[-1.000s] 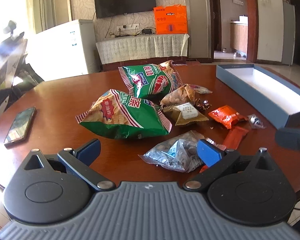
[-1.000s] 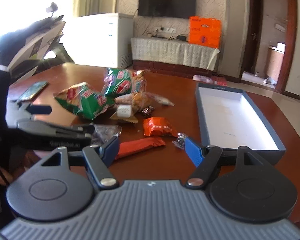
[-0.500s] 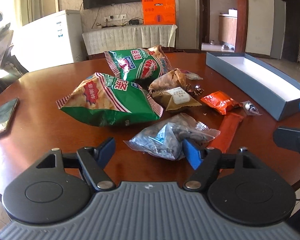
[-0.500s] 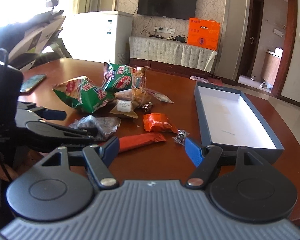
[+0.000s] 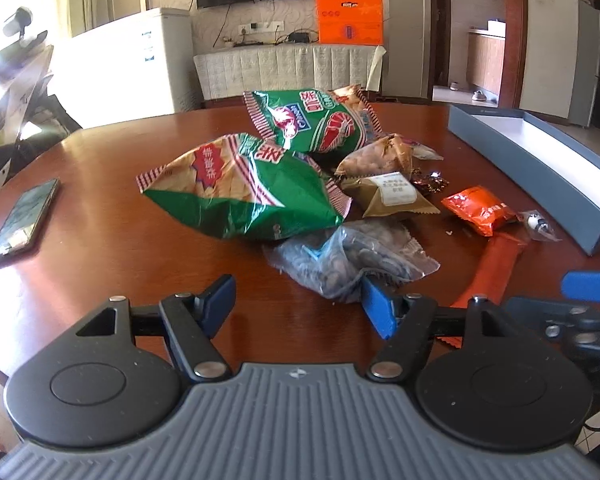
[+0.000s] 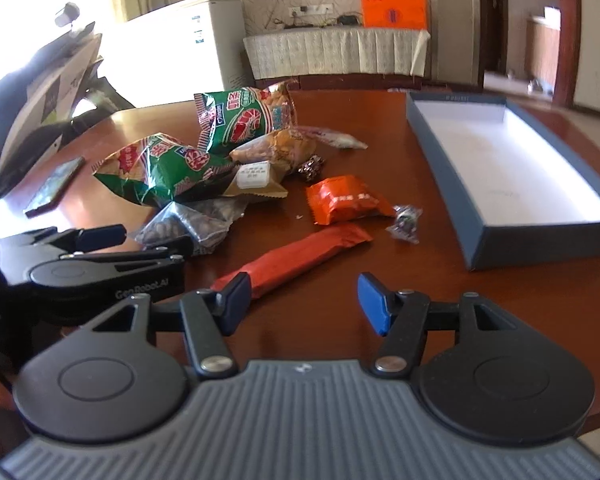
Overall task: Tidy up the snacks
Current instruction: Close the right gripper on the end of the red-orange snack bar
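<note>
My left gripper (image 5: pixel 298 304): jaws spread, holding nothing.
My right gripper (image 6: pixel 300 300): jaws closing, still apart, holding nothing.
Left gripper's side writing: "GenRobot.AI".

- In the left wrist view the long red bar (image 5: pixel 496 268) runs down toward 5 o'clock and its near end is hidden behind the left gripper (image 5: pixel 298 304).
- The right gripper (image 5: pixel 580 304) is cut off by that view's edge at 3 o'clock; only one blue finger and dark linkage show.
- The blue box (image 5: pixel 540 168) leaves the frame at 3 o'clock.
- The clear bag of nuts (image 6: pixel 192 224) is partly covered by the left gripper's finger in the right wrist view.
- The right wrist view is smeared with blur; print on the orange packet (image 6: pixel 344 200) is unreadable.
- The small clear-wrapped sweet (image 6: pixel 406 218) is too small to identify.
- The phone (image 6: pixel 56 186) at 9 o'clock is blurred.
</note>
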Available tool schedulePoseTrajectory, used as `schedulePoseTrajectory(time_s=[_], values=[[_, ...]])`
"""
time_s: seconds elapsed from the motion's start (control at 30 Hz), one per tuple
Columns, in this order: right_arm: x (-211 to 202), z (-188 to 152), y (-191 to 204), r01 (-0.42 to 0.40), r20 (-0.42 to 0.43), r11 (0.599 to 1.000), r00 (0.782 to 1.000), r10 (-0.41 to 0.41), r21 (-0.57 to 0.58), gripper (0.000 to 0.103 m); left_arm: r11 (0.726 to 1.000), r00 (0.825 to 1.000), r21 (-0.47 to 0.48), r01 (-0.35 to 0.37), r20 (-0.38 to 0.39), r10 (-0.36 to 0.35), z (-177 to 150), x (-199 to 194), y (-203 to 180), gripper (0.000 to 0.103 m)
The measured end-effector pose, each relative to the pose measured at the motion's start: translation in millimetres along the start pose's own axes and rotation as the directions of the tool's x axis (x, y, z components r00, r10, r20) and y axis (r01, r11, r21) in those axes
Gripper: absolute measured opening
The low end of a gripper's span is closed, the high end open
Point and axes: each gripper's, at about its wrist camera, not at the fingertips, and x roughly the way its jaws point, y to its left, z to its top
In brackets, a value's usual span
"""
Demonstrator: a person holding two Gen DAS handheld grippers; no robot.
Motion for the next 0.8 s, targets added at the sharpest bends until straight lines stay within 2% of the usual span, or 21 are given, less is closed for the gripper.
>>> schedulePoseTrajectory(time_s=[0.3, 0.43, 0.47, 0.5, 0.57, 0.67, 0.8], values=[[24.6, 7.4, 19.4, 0.110, 0.007, 0.991, 0.994, -0.110, 0.073, 0.066, 0.999, 0.999, -0.040, -0.033, -0.014, 0.032, -3.7, 5.3, 10.0, 0.076], [35.0, 6.8, 27.4, 0.158, 0.001, 0.987, 0.987, -0.158, -0.042, 0.065, 0.998, 0.999, -0.056, -0.042, -0.022, 0.041, -3.8, 8.8, 13.3, 0.080], [34.1, 5.7, 26.2, 0.148, 0.011, 0.986, 0.989, -0.148, -0.073, 0.064, 0.997, 0.999, -0.057, -0.042, -0.016, 0.042, -3.4, 8.6, 12.9, 0.081], [32.5, 5.5, 22.9, 0.130, 0.011, 0.987, 0.991, -0.130, -0.094, 0.062, 0.998, 0.999, -0.056, -0.038, -0.013, 0.038, -3.3, 8.4, 12.6, 0.081], [29.0, 6.5, 14.8, 0.114, 0.004, 0.986, 0.993, -0.114, -0.119, 0.045, 0.998, 1.000, -0.048, -0.028, -0.015, 0.027, -2.8, 10.0, 9.5, 0.082], [21.1, 5.5, -3.2, 0.081, -0.015, 0.990, 0.996, -0.083, -0.116, 0.035, 0.999, 1.000, -0.032, -0.005, -0.019, 0.004, -1.1, 12.8, 4.1, 0.083], [14.0, 2.5, -14.9, 0.072, -0.021, 0.988, 0.997, -0.075, -0.134, 0.031, 0.999, 0.999, -0.030, 0.023, -0.030, -0.024, 2.2, 19.5, -1.0, 0.088]])
